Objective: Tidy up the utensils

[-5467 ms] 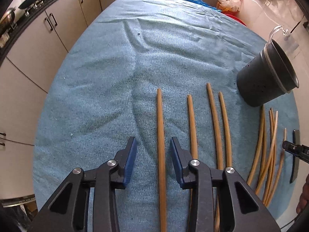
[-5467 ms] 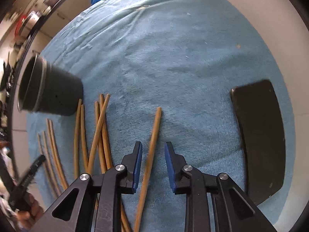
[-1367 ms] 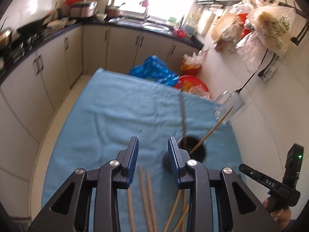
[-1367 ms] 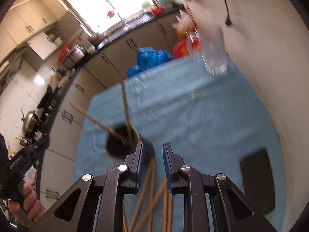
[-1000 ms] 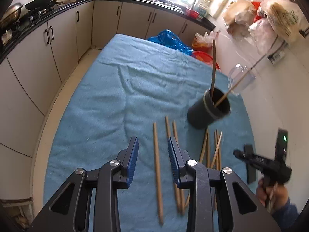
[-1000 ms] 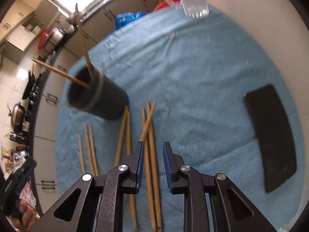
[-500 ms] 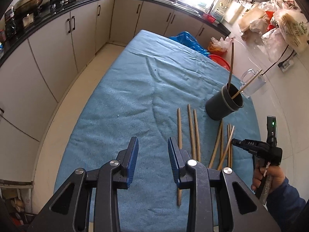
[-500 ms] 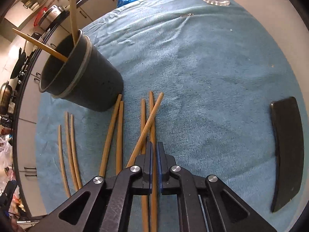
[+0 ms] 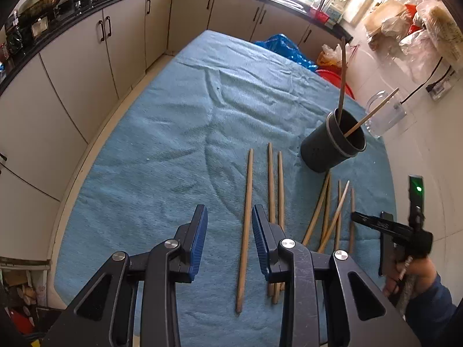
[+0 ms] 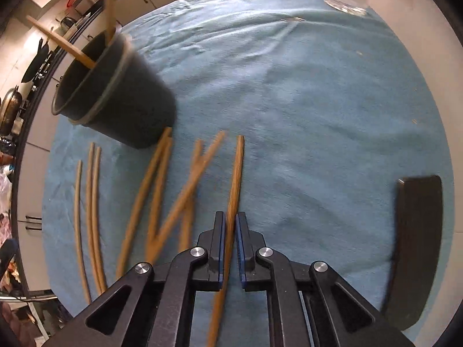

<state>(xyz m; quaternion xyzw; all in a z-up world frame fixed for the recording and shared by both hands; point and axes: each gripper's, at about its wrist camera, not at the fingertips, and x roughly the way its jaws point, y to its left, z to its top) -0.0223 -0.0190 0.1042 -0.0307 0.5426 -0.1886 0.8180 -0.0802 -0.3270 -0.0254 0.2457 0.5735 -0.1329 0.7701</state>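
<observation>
Wooden chopsticks lie on a blue cloth (image 9: 162, 150) beside a black cup (image 9: 332, 144) that has two chopsticks (image 9: 343, 78) standing in it. My left gripper (image 9: 228, 219) is open above the cloth. One long chopstick (image 9: 246, 202) lies below its gap, near the right finger, untouched. My right gripper (image 10: 230, 222) is shut on a single chopstick (image 10: 235, 173) that points towards the far side of the cloth. Several loose chopsticks (image 10: 162, 190) cross each other left of it, in front of the cup (image 10: 121, 98).
A flat black object (image 10: 416, 231) lies at the cloth's right edge. A clear glass jug (image 9: 385, 115) stands behind the cup by the wall. Kitchen cabinets (image 9: 86, 66) run along the left. A hand (image 9: 411, 271) holds the right gripper at lower right.
The right jaws closed and now hold one chopstick, which lies straight along the gripper. Both grippers came lower and nearer the cloth; the left stayed open.
</observation>
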